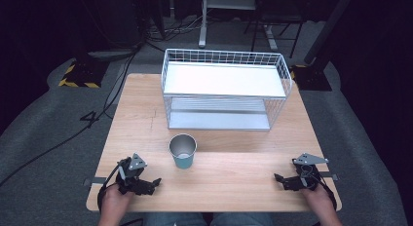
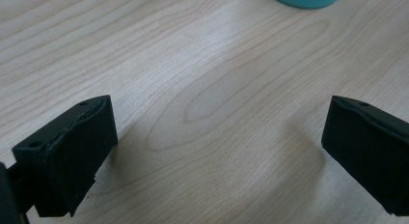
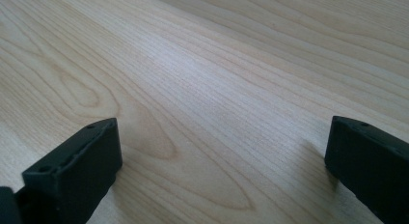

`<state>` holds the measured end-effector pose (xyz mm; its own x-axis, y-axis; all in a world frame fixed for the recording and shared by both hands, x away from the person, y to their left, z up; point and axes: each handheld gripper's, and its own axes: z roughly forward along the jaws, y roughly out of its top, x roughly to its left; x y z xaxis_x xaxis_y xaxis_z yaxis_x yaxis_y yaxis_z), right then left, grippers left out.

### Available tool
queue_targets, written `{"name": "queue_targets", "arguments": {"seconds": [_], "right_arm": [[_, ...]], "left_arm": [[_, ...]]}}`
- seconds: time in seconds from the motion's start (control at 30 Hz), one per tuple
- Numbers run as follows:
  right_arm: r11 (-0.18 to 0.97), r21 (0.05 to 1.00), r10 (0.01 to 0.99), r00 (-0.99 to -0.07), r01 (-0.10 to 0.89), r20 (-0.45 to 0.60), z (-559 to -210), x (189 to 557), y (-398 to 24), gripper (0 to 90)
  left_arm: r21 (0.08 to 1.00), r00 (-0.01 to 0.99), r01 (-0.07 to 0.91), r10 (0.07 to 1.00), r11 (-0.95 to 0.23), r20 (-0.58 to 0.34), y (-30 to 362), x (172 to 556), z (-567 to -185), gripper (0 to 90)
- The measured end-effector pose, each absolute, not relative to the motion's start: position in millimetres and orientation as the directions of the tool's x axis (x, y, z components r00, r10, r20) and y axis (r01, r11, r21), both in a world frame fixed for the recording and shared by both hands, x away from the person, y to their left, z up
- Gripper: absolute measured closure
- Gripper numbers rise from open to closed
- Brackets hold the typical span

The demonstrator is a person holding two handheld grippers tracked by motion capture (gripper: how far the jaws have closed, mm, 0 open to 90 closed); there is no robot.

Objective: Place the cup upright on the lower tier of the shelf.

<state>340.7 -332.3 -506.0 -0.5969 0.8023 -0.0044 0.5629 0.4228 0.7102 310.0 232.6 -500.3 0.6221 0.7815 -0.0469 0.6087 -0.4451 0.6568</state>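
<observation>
Cup (image 1: 183,151) is parked upright mid-surface, near the wire rack (image 1: 225,89), untouched. Left gripper (image 1: 148,184) and right gripper (image 1: 283,179) are rested at the near corners, jaws spread wide, nothing held. Basically nothing's been started.

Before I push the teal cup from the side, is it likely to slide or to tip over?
The teal cup stands upright and looks empty, so it is probably light and would slide easily on the smooth wooden table. It narrows toward its base, so a push near the rim might tip it. On its side, it would likely roll in a curve.
</observation>
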Motion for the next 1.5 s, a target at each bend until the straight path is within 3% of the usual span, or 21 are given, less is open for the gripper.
{"name": "queue_targets", "arguments": {"seconds": [0.53,0.8,1.33,1.5], "right_arm": [[0.422,0.71,0.802,-0.597,0.563,-0.004,-506,341,-332,0.0],[0.422,0.71,0.802,-0.597,0.563,-0.004,-506,341,-332,0.0],[0.423,0.71,0.802,-0.597,0.563,-0.004,-506,341,-332,0.0],[0.423,0.71,0.802,-0.597,0.563,-0.004,-506,341,-332,0.0]], "left_arm": [[0.874,0.725,0.358,0.688,-0.328,-0.039,220,304,-482,0.0],[0.882,0.743,0.361,0.665,-0.302,-0.076,200,318,-486,0.0],[0.89,0.687,0.398,0.715,-0.221,-0.129,170,340,-492,0.0],[0.899,0.685,0.365,0.723,-0.241,-0.085,161,340,-492,0.0]]}}
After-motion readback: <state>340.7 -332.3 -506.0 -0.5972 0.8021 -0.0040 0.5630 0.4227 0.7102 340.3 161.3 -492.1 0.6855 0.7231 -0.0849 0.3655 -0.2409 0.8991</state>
